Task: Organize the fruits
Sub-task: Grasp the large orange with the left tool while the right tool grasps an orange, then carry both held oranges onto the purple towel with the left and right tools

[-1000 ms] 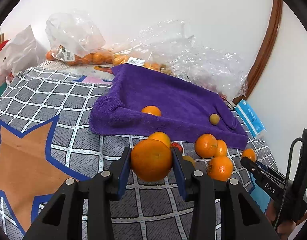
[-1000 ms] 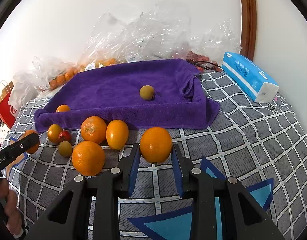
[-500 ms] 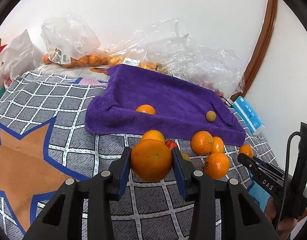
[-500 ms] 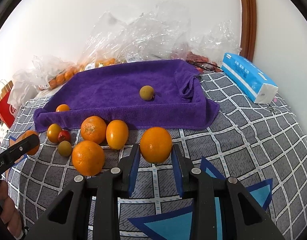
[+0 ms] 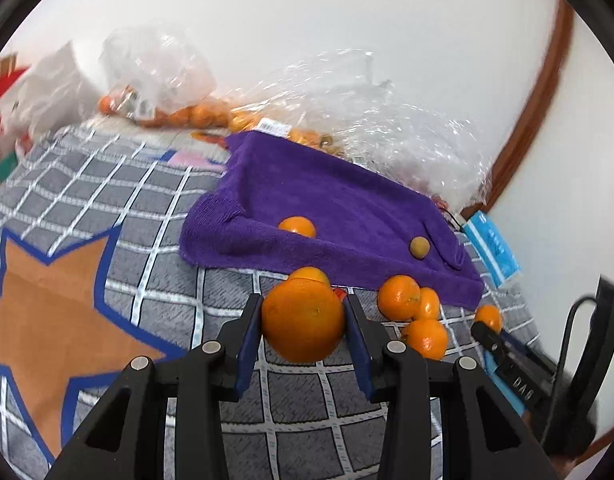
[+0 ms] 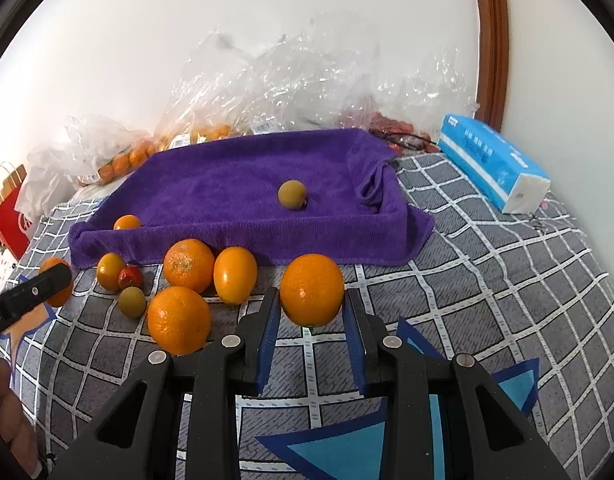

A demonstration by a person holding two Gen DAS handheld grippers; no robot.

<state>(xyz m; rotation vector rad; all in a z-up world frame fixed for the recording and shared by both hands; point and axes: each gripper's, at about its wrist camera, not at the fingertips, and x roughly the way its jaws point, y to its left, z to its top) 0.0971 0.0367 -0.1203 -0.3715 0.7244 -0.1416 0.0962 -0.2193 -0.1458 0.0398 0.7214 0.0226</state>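
My left gripper [image 5: 303, 312] is shut on a large orange [image 5: 303, 324], held just above the checked cloth. Behind it lies the purple towel-lined tray [image 5: 347, 196] with a small orange [image 5: 297, 227] and a brown round fruit [image 5: 419, 247] inside. My right gripper [image 6: 311, 300] is shut on another orange [image 6: 311, 288] in front of the tray's front wall [image 6: 243, 242]. Loose fruit sits left of it: two oranges [image 6: 189, 266] [image 6: 179, 320], a yellow-orange oval fruit [image 6: 235, 275], a small red fruit [image 6: 130, 277] and a greenish one [image 6: 132, 301].
Clear plastic bags [image 6: 275, 80] with more oranges lie along the wall behind the tray. A blue tissue pack [image 6: 493, 162] sits at the right. A red paper bag [image 6: 9, 216] stands at the far left. A brown door frame [image 6: 491, 40] rises behind.
The left gripper has shifted slightly with its orange, so its view of the tray has tilted a little. The right gripper and the loose fruit have stayed put.
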